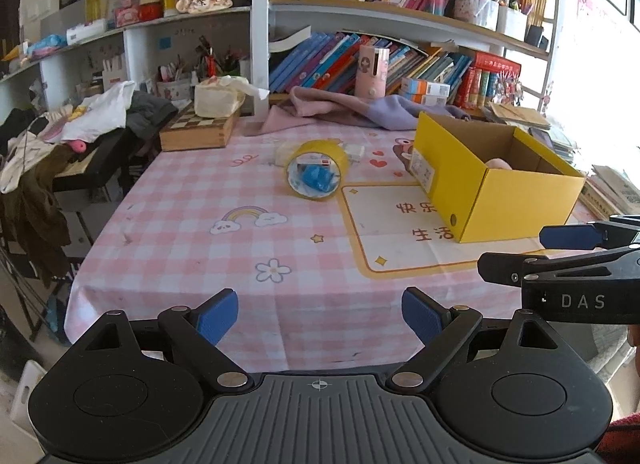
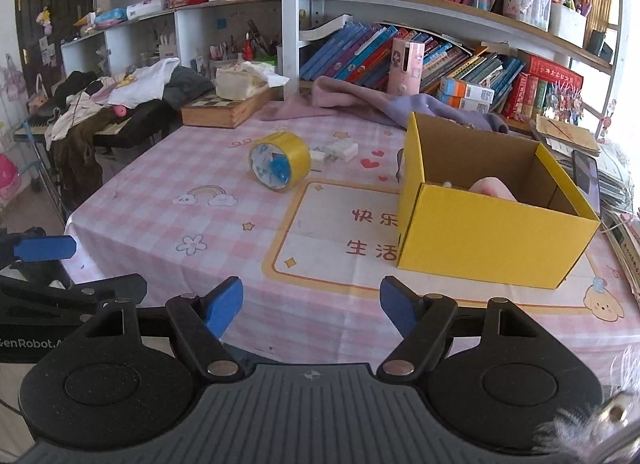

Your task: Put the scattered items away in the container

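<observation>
1. Both tongs stand wide and hold nothing: left gripper (image 1: 320, 318), right gripper (image 2: 312, 306); the yellow tape roll (image 2: 280, 166) lies on its side at frame centre, left of the yellow box (image 2: 492, 232); it looks apt to roll off if nudged.
2. The right view shows the white adapters (image 2: 336, 152) just beside the roll; the left view half hides them, and shows less of the box's inside.

A pink-and-white checked tablecloth (image 1: 180, 224) covers the surface. At the far edge, a wooden chessboard box (image 1: 196, 130) carries a cream tissue pack (image 1: 218, 98). A pink-and-lilac cloth (image 2: 360, 98) lies crumpled before white bookshelves (image 2: 290, 24) full of books.
</observation>
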Available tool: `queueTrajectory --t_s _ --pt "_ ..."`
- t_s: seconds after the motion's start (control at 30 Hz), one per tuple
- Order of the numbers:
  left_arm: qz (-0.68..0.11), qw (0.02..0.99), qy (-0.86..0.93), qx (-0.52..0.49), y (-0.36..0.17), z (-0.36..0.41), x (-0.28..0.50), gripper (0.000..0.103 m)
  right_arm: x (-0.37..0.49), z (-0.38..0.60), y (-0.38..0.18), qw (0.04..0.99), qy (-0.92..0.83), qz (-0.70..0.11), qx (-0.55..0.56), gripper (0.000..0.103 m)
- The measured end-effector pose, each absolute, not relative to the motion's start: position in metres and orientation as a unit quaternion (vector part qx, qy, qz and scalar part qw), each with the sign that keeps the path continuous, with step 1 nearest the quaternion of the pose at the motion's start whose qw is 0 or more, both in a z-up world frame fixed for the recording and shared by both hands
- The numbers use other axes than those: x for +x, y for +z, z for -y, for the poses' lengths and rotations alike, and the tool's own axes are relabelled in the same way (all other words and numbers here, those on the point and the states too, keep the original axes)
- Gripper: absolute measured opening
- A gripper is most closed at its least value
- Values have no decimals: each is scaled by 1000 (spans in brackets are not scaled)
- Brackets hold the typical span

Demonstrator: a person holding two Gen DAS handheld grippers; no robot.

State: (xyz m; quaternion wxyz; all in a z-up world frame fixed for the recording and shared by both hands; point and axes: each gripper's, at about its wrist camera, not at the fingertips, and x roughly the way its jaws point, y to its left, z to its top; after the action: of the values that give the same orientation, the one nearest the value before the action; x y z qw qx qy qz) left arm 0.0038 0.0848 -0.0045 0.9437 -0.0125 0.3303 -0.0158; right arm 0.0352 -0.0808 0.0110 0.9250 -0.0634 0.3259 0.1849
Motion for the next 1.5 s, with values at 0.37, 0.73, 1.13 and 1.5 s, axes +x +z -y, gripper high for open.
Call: queueTrajectory --t_s 0.37,0.73,1.13,1.5 --pt "-328 944 -18 -3 -6 -87 15 91 52 75 10 925 186 -325 -64 70" --pt "-337 941 -25 4 -13 -88 36 95 74 67 1 920 196 -333 -66 69" --pt "-357 933 -44 16 -26 -87 85 95 120 57 -7 917 196 -341 -72 68" --pt "-370 928 -35 25 -24 -90 140 95 183 47 -5 912 212 -345 -72 67"
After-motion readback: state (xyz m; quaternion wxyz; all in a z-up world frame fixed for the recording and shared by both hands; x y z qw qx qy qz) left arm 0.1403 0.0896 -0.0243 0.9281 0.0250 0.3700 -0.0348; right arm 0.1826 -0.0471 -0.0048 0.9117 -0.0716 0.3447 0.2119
